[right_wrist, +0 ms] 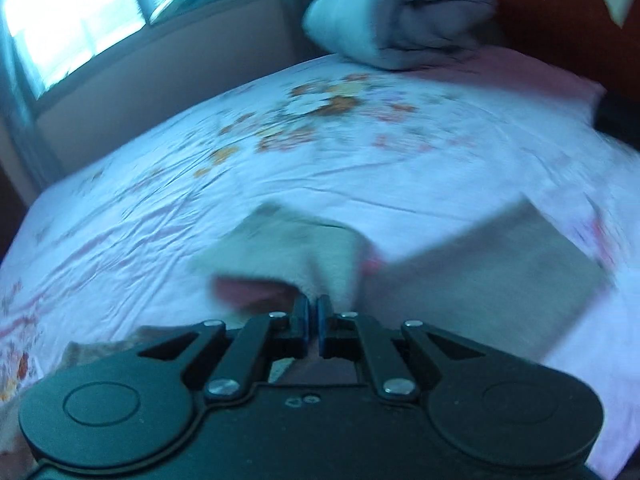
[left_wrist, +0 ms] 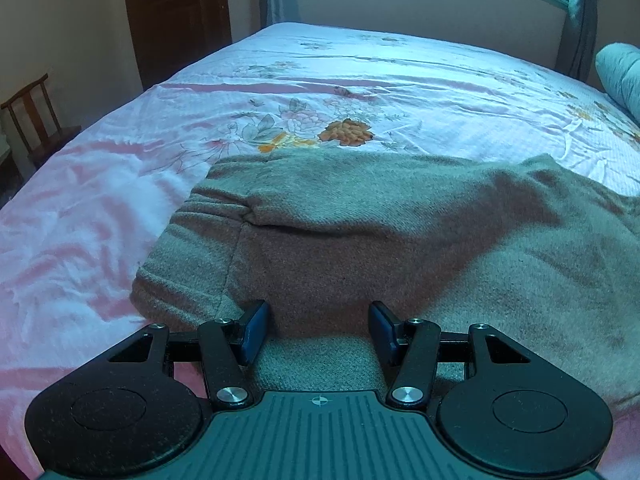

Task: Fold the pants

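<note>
The grey-brown pants (left_wrist: 360, 232) lie folded on the floral bed sheet (left_wrist: 280, 80), filling the near middle of the left wrist view. My left gripper (left_wrist: 318, 312) is open, its two fingers spread just above the near edge of the pants, holding nothing. In the blurred right wrist view my right gripper (right_wrist: 313, 312) is shut on a lifted fold of the pants (right_wrist: 312, 248), which rises from between the pads. Another part of the pants (right_wrist: 500, 272) lies flat to the right.
A rolled grey blanket (right_wrist: 396, 20) sits at the head of the bed, also at the right edge of the left wrist view (left_wrist: 620, 76). A wooden chair (left_wrist: 36, 120) and a dark door (left_wrist: 176, 12) stand left of the bed. A window (right_wrist: 72, 12) is behind.
</note>
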### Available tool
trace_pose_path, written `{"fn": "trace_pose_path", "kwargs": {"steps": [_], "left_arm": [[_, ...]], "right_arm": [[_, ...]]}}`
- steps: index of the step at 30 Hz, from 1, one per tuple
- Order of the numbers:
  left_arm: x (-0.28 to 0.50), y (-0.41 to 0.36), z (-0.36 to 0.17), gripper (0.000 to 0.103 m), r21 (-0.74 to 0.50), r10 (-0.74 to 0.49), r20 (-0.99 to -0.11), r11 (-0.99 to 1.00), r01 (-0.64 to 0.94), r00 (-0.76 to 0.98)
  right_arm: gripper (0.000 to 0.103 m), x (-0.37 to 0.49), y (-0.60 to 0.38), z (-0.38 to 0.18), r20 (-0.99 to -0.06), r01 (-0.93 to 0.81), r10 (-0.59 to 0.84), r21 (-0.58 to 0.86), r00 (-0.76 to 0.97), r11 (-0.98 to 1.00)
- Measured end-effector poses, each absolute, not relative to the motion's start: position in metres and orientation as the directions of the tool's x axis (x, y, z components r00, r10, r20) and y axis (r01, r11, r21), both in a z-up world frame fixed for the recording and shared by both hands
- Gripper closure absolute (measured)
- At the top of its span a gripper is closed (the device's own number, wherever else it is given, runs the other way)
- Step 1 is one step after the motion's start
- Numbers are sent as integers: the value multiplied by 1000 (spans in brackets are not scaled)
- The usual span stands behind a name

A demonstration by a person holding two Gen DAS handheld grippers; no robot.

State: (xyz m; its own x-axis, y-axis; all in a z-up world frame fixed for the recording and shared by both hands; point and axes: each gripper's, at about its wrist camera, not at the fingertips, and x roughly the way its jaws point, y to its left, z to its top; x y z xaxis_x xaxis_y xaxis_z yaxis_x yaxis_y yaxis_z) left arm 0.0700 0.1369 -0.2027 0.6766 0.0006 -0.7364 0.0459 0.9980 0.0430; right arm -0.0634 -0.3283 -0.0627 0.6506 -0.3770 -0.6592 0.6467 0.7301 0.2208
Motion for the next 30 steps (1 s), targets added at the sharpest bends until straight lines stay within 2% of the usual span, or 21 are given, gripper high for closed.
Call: {"fn": "trace_pose_path", "kwargs": {"steps": [4, 9, 17, 18, 20, 25, 28, 30], "left_arm": [[71, 135, -202, 48, 62, 14, -740, 997, 48, 673], [72, 131, -201, 48, 86, 33, -741, 995, 47, 671], [66, 120, -191, 48, 127, 47, -733, 989, 69, 678], [63, 116, -187, 48, 118, 31, -733, 990, 83, 679], [55, 103, -178, 48, 86, -19, -726, 989, 117, 687], [40, 32, -156, 48, -17, -234, -708, 949, 315, 667], [35, -20, -153, 48, -124, -385, -714, 892, 436, 585], [30, -51, -155, 48, -166, -441, -716, 860, 482, 541]], "right_arm": [[103, -108, -333, -91, -657, 678, -367, 307, 659, 668], [103, -130, -336, -126, -685, 715, -365, 331, 631, 616], [103, -127, -338, -148, -727, 702, -348, 253, 592, 665], [100, -127, -336, -144, -725, 692, -350, 238, 594, 681], [82, -128, -329, -134, -714, 685, -378, 193, 589, 703], [78, -126, -312, -105, -647, 588, -410, 72, 642, 806], [76, -107, -301, -88, -604, 454, -377, -29, 702, 891], [76, -88, -295, -80, -588, 364, -355, -109, 727, 925]]}}
